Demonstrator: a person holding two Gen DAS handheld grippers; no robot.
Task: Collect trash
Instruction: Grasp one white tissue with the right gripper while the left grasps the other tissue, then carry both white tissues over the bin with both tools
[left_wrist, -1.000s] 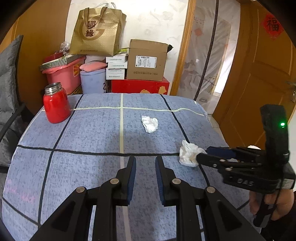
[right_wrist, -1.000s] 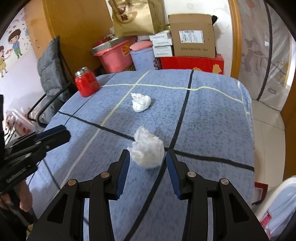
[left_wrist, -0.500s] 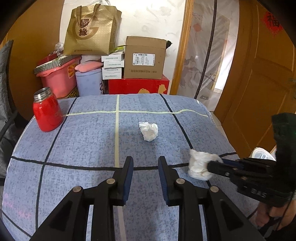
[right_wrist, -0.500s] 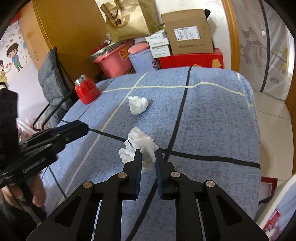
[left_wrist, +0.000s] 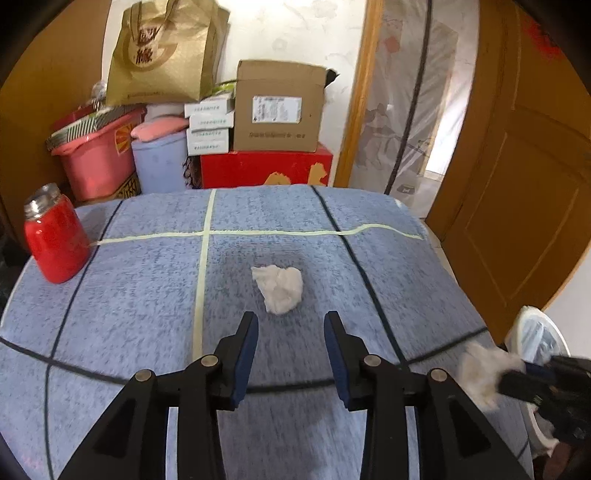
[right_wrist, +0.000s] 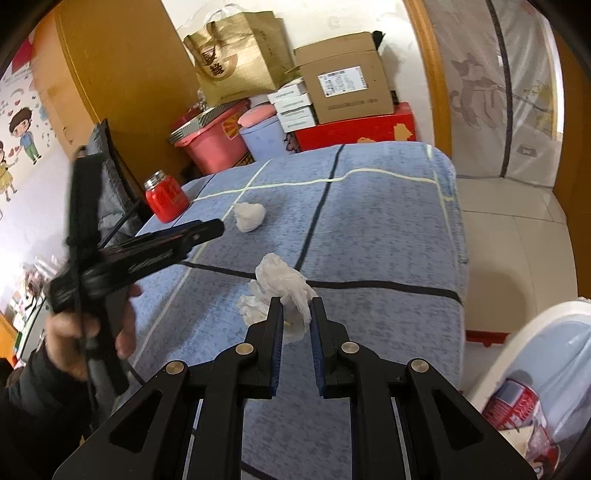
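Note:
A crumpled white tissue (left_wrist: 280, 290) lies on the blue checked tablecloth (left_wrist: 147, 295), just ahead of my left gripper (left_wrist: 291, 321). The left jaws are opening and nothing is between them. My right gripper (right_wrist: 296, 306) is shut on a second crumpled tissue (right_wrist: 284, 286), lifted off the cloth near the table's right side. That tissue (left_wrist: 484, 369) shows blurred at the lower right of the left wrist view. The first tissue (right_wrist: 250, 216) shows further back in the right wrist view, beyond the left gripper (right_wrist: 218, 227) and the hand holding it.
A red jar (left_wrist: 55, 243) with a metal lid stands at the table's far left. A white bin (right_wrist: 532, 380) with trash in it sits on the floor right of the table. Boxes (left_wrist: 279, 107), tubs and a paper bag (left_wrist: 162, 51) are stacked behind.
My right gripper shut on the near tissue and lifted it off to the right. My left gripper moved forward toward the far tissue and its jaws widened.

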